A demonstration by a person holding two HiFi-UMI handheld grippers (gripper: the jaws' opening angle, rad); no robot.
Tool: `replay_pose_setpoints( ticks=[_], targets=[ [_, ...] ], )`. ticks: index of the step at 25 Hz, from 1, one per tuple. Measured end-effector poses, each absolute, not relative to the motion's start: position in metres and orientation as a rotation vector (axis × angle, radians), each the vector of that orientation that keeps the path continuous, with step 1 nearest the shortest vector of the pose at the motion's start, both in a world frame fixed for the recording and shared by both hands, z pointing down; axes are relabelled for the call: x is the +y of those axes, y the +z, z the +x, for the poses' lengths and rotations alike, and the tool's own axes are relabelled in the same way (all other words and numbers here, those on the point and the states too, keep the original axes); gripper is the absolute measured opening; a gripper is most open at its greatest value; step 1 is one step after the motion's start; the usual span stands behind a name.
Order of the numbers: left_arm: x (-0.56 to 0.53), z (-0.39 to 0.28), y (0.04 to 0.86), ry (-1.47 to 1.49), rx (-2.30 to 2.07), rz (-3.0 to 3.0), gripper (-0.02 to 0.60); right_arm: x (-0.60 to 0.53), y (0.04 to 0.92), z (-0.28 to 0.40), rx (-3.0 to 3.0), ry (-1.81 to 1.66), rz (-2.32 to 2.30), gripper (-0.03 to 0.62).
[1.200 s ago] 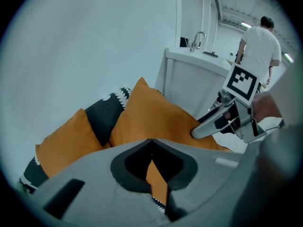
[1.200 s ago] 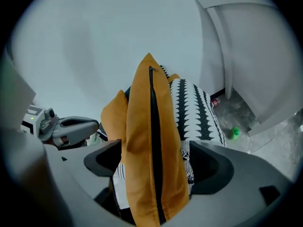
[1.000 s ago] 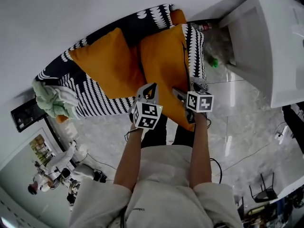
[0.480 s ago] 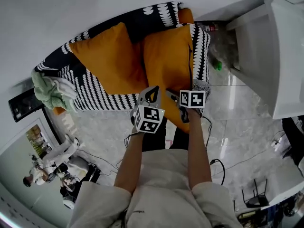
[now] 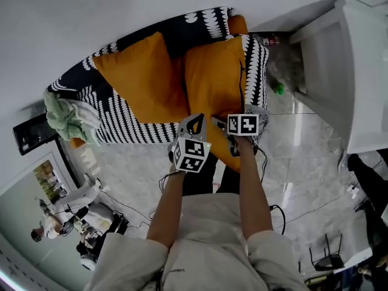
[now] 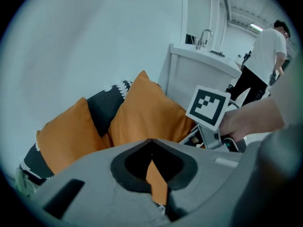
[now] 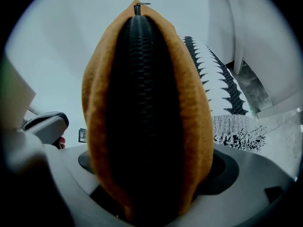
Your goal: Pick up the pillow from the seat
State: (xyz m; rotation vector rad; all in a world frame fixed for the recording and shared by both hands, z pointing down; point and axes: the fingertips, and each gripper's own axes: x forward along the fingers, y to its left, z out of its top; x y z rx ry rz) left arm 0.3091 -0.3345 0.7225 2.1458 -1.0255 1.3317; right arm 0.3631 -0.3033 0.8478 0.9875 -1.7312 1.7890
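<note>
Currently | right gripper (image 5: 219,123): jaws just opened wide, pillow (image 7: 147,103) edge lodged between, unpinched | left gripper (image 6: 150,141): pressed together, empty | edge is to be seated deep before jaws are closed

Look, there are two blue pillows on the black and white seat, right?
Not quite: the pillows are orange, not blue. The head view shows the left pillow and the right pillow, both orange, on the black and white seat.
</note>
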Motion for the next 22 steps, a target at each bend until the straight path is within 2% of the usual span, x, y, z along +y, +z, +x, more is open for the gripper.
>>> replay_pose_setpoints(
  ticks=[10, 22],
  targets=[
    [-0.325, 0.331, 0.726, 1.302, -0.972, 2.158, 0.009, -0.305, 0.846, 0.365, -1.721, 1.762, 1.014, 0.491],
    [-0.319, 0.332, 0.723, 1.091, -0.973, 2.123, 0.008, -0.300, 0.842, 0.360, -1.668, 1.733, 1.055, 0.377]
  ],
)
